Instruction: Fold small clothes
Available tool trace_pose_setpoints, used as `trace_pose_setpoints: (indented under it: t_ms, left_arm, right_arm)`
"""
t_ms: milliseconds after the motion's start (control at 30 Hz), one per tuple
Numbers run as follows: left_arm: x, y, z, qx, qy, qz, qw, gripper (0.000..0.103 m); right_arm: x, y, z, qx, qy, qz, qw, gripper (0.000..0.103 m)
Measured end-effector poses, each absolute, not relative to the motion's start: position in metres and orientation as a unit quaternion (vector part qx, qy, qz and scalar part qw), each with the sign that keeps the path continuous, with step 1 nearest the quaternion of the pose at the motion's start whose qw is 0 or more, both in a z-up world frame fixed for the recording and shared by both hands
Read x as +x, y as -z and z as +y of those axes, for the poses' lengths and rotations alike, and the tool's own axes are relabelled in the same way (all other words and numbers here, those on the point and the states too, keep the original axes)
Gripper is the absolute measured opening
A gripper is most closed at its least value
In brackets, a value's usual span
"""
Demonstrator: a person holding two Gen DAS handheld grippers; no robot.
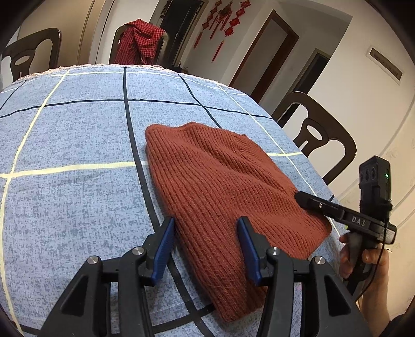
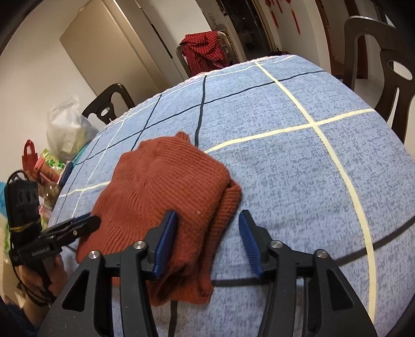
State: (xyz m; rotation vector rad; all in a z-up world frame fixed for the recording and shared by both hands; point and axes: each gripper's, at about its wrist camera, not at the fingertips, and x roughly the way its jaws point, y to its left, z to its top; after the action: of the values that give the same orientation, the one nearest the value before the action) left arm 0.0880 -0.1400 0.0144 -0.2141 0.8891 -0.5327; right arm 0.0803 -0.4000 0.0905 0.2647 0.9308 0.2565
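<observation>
i am holding both grippers, left gripper (image 1: 206, 245) and right gripper (image 2: 207, 242), wide open, gripping nothing, over the folded rust knit sweater (image 1: 220, 181); closing on one layer risks unfolding it.

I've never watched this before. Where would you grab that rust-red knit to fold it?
Probably the near hem of the knit. It lies flat on the tablecloth, so its edge is the only part thin enough to pinch. Come in low from the near side, where both sets of open jaws already straddle it.

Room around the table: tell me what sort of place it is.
Probably a home dining room: a table under a blue checked cloth, dining chairs around it, red knot ornaments on the wall.
</observation>
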Motion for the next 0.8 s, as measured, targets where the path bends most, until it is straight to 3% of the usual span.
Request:
trace_pose_setpoints:
  t_ms: [800]
  left_arm:
    - [0.086,-0.007,-0.142,-0.118,0.259,0.428,0.858,0.057]
  right_arm:
    - [0.087,-0.079,-0.404,0.206,-0.188,0.458,0.844,0.054]
